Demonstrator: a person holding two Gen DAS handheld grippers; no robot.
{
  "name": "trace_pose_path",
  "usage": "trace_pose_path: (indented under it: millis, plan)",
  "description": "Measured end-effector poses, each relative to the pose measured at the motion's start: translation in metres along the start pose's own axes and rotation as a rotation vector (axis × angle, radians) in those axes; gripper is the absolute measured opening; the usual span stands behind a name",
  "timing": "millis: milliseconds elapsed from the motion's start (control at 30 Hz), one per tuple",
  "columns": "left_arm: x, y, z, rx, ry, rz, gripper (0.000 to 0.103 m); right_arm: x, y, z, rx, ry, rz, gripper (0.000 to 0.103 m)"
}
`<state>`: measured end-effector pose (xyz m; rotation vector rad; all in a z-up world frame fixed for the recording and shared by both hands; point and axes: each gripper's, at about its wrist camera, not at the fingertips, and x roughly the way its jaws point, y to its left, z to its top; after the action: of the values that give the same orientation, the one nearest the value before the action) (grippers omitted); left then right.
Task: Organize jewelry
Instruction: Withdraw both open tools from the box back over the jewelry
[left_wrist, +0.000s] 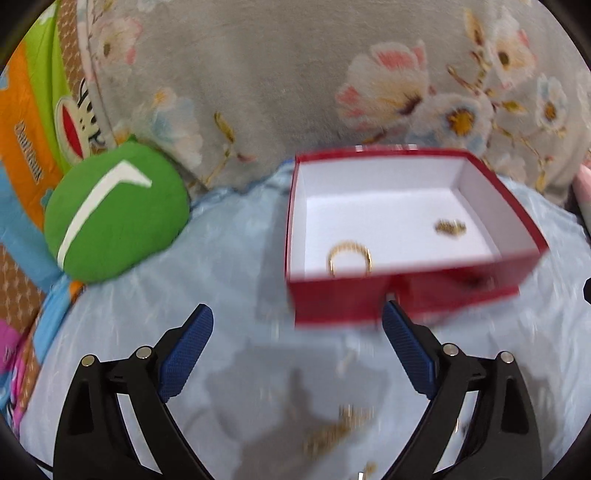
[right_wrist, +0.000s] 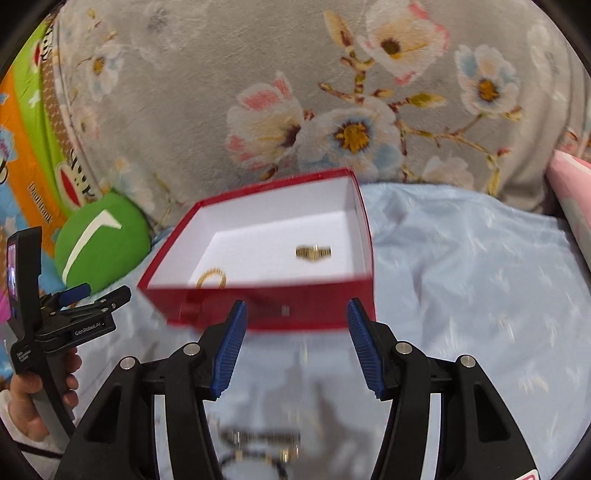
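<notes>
Red box (left_wrist: 402, 299), open-topped, white inside, sits on a pale blue cloth (left_wrist: 229, 258). Glossy red outer walls; front wall faces both cameras. Both views motion-blurred.

Contents of box: one gold ring (left_wrist: 349, 258) standing on edge near the front wall, left side; one small gold piece (left_wrist: 450, 227) lying flat on the white floor further back and to the right, well apart from the ring. Exact type of the second piece cannot be told; in the right wrist view it reads as a short banded gold item (right_wrist: 313, 253), with the ring (right_wrist: 211, 277) at front left.

Outside the box: loose gold jewelry (left_wrist: 338, 428) on the cloth, below and between the fingers of the left gripper (left_wrist: 297, 328); heavily blurred, looks chain-like. Right wrist view shows more gold and dark pieces (right_wrist: 258, 443) on the cloth near the bottom edge, also blurred.

Left gripper: blue-padded fingers spread wide, nothing between them. Right-hand fingertip lies in front of the box's front wall; contact cannot be told. Seen from the right wrist camera, this gripper (right_wrist: 103, 295) is at far left, gripped by a bare hand (right_wrist: 40, 387), pointing toward the box.

Right gripper (right_wrist: 297, 314): fingers wide apart, holding nothing, tips aligned on the box's front wall.

Surroundings: green round cushion (left_wrist: 114, 210) left of box; grey floral blanket (left_wrist: 258, 74) behind.
</notes>
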<state>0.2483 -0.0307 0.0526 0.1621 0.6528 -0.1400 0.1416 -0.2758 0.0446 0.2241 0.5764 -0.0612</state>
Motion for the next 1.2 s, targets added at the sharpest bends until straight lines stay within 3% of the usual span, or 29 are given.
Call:
trace_pose_path:
  millis: [233, 533, 967, 1200]
  plan:
    - [-0.028, 0.013, -0.094, -0.085, 0.146, -0.037, 0.09, -0.026, 0.022, -0.089, -0.008, 0.114, -0.002, 0.055]
    - [-0.039, 0.018, -0.149, -0.175, 0.211, -0.035, 0.09, -0.016, 0.048, -0.118, -0.001, 0.15, -0.023, 0.055]
    - [-0.035, 0.019, -0.157, -0.191, 0.216, -0.054, 0.093, 0.002, 0.037, -0.12, 0.1, 0.191, -0.074, 0.055]
    - [-0.034, 0.019, -0.156, -0.189, 0.217, -0.055, 0.094, 0.016, 0.034, -0.113, 0.12, 0.204, -0.121, 0.042]
